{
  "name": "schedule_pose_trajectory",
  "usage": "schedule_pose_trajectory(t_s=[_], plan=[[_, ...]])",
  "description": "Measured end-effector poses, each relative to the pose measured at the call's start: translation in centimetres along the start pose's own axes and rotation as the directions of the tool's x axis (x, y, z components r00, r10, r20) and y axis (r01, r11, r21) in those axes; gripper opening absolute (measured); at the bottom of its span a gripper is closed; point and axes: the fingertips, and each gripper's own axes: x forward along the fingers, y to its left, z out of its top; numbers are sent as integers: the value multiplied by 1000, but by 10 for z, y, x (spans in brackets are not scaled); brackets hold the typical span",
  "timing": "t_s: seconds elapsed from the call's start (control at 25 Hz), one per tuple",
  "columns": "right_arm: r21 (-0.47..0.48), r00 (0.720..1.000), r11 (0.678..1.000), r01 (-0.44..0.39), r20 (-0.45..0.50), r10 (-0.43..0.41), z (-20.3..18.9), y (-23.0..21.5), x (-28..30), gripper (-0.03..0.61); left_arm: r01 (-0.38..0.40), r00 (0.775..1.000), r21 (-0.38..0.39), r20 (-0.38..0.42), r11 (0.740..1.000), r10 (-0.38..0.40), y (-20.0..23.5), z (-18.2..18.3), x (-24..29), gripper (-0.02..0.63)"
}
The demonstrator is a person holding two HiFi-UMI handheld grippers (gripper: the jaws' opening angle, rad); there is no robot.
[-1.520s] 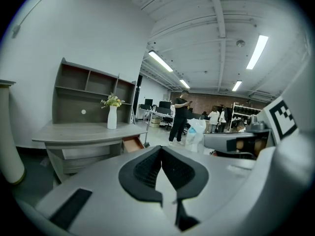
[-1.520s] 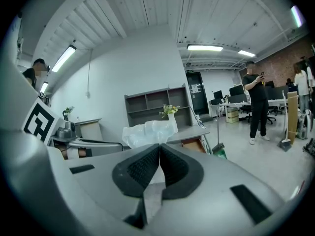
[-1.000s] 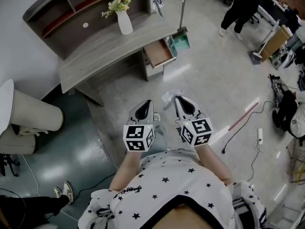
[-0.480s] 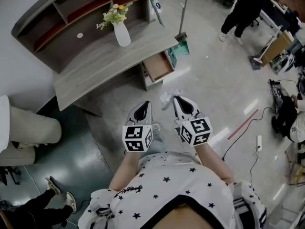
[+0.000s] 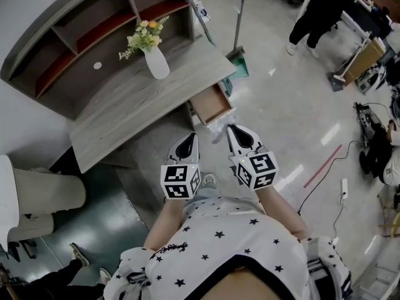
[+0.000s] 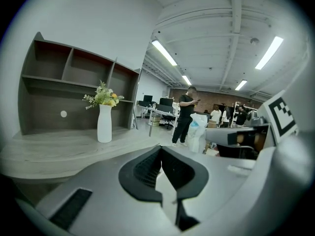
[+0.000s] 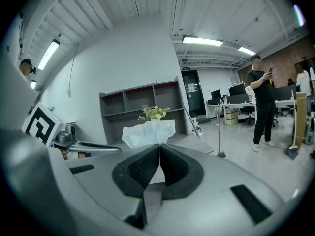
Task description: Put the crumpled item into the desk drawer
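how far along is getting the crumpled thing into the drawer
Done: the desk drawer is pulled open, and the crumpled item is picked up. In hand: the right gripper has its jaws shut on the item, short of the drawer. The left gripper is shut and empty. Left: carry the item over the drawer and release it inside.

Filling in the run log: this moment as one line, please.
phase: carry | right gripper: shut on crumpled item | left gripper: shut, empty | desk drawer: open, ahead
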Motion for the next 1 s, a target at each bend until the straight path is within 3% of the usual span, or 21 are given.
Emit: schedule_pose_trajectory(t_s=[0.48, 1.0], plan=[[1, 998, 998, 57, -19, -57, 5, -27, 72, -2, 52, 998, 0, -22, 999, -52, 44, 17, 63, 12], [-8, 992, 1000, 28, -119, -29, -36, -50, 123, -2, 8, 996, -71, -87, 997, -15, 65, -15, 88, 12]])
